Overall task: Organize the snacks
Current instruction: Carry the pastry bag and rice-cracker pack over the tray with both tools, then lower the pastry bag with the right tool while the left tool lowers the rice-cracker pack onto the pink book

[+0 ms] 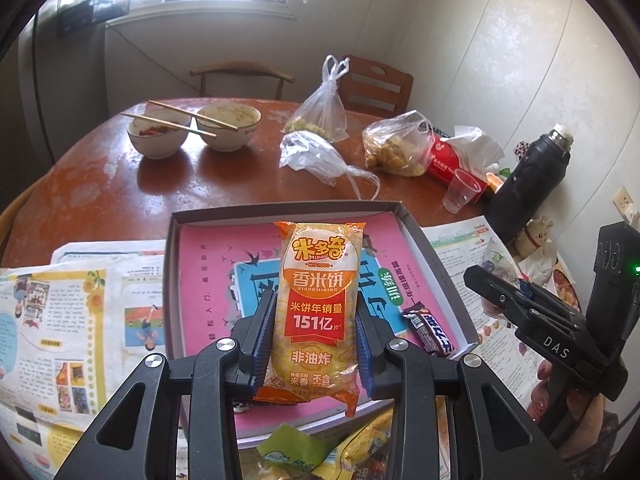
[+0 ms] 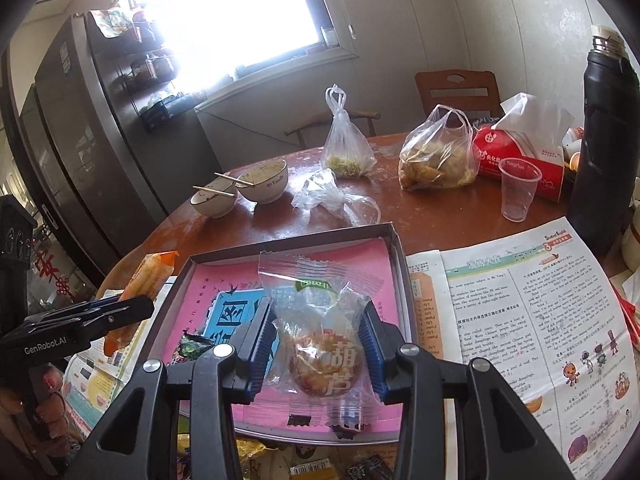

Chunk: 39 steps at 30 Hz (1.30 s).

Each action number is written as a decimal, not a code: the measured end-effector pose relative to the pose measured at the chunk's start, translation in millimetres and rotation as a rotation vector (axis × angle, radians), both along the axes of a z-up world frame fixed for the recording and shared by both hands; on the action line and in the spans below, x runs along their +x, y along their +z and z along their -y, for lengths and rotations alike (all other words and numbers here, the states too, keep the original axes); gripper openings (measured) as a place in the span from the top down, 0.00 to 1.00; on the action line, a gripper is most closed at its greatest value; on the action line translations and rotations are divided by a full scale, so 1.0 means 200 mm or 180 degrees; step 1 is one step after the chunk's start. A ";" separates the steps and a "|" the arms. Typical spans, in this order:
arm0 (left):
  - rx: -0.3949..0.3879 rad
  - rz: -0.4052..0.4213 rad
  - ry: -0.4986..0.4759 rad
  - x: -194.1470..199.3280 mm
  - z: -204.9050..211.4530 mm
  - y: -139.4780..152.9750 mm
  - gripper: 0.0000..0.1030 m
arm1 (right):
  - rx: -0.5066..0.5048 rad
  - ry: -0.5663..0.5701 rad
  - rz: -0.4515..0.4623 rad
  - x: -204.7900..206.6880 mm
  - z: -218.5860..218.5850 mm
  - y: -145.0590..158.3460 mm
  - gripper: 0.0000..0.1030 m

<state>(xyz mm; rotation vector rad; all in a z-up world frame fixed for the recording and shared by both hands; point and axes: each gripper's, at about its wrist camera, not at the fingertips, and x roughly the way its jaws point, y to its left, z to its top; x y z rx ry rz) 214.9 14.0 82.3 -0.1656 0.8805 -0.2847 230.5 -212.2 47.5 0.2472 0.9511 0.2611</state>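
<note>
My left gripper [image 1: 316,344] is shut on an orange rice cracker packet [image 1: 318,304] and holds it above the shallow box [image 1: 280,210] with a pink lining. A dark chocolate bar [image 1: 430,330] lies in the box's right corner. My right gripper [image 2: 318,350] is shut on a clear-wrapped round pastry [image 2: 324,344] and holds it over the same box [image 2: 292,246]. A green snack packet [image 2: 194,346] lies inside the box at the left. The left gripper with its orange packet [image 2: 140,292] shows at the left in the right wrist view. The right gripper [image 1: 500,300] shows at the right in the left wrist view.
Loose snacks [image 1: 320,456] lie in front of the box. Newspapers [image 2: 532,320] cover the near part of the round table. Behind stand two used bowls with chopsticks [image 1: 192,130], plastic bags of food [image 1: 400,148], a tissue pack [image 2: 516,160], a clear cup [image 2: 518,188] and a black flask [image 2: 604,136].
</note>
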 end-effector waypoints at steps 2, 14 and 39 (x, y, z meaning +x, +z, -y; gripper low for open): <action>-0.0006 -0.0037 -0.0024 0.01 0.02 -0.02 0.64 | -0.0009 -0.0003 -0.0025 0.01 0.00 -0.02 0.60; 0.0010 -0.0254 -0.0103 0.07 0.09 -0.15 0.64 | 0.0037 0.0007 -0.0175 0.04 0.00 -0.12 0.60; 0.0103 -0.0535 -0.0206 0.11 0.18 -0.33 0.64 | -0.0037 0.0288 -0.0357 0.06 -0.11 -0.26 0.60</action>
